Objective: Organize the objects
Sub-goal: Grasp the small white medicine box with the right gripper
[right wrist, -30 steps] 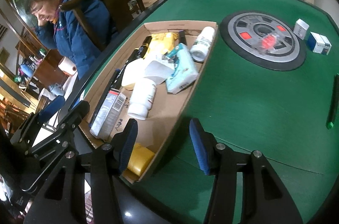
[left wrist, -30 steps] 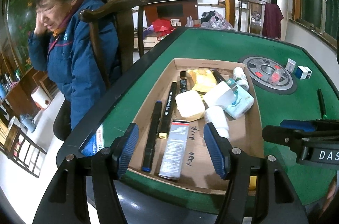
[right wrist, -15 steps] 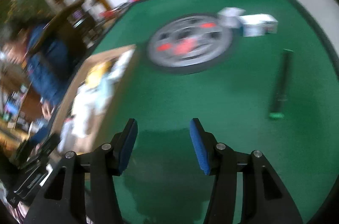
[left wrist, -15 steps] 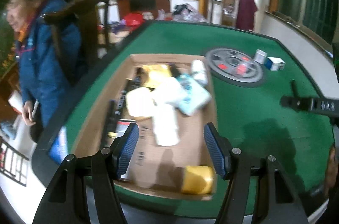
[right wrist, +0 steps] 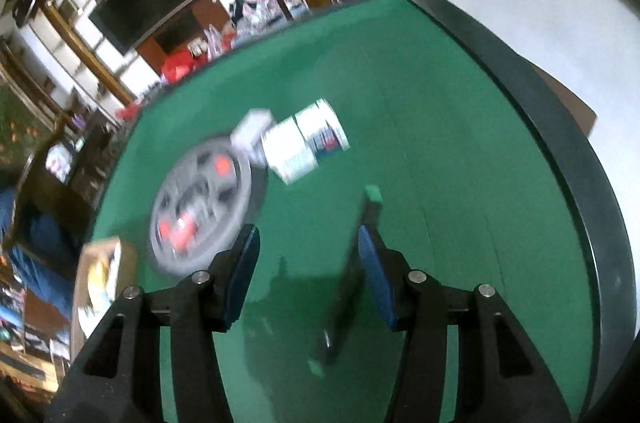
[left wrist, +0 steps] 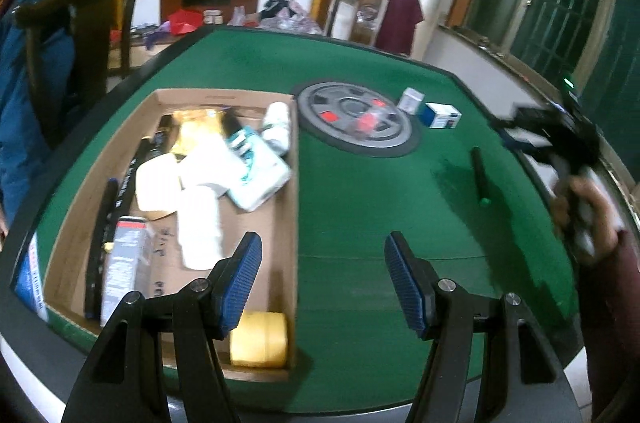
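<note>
Two blue-padded fingers of the right gripper [right wrist: 308, 263] stand apart and are opening further, with only green felt between them and nothing pressed by the pads. Just beside the right-hand finger, partly hidden behind it, lies the dark marker [right wrist: 370, 209]: a slim black stick with a bright green cap at its far end. Its long axis runs from the near table edge away from the camera, leaning slightly to the right, with the green cap pointing at the far side; the view is blurred, so its near end cannot be made out clearly. In the left wrist view the same marker [left wrist: 480, 179] lies flat on the green table [left wrist: 360, 207], well apart from the cardboard tray [left wrist: 292, 223], with a green tip at the nearer end.

The left gripper [left wrist: 322, 281] is also spread, holding nothing, its left finger over the tray's near right corner above a yellow roll [left wrist: 260, 341]. Inside the tray lie white bottles [left wrist: 200, 227], a tissue pack [left wrist: 256, 175] and black pens [left wrist: 102, 243]. Beyond, a grey round disc [left wrist: 356, 121] sits near two small boxes [left wrist: 442, 115]
</note>
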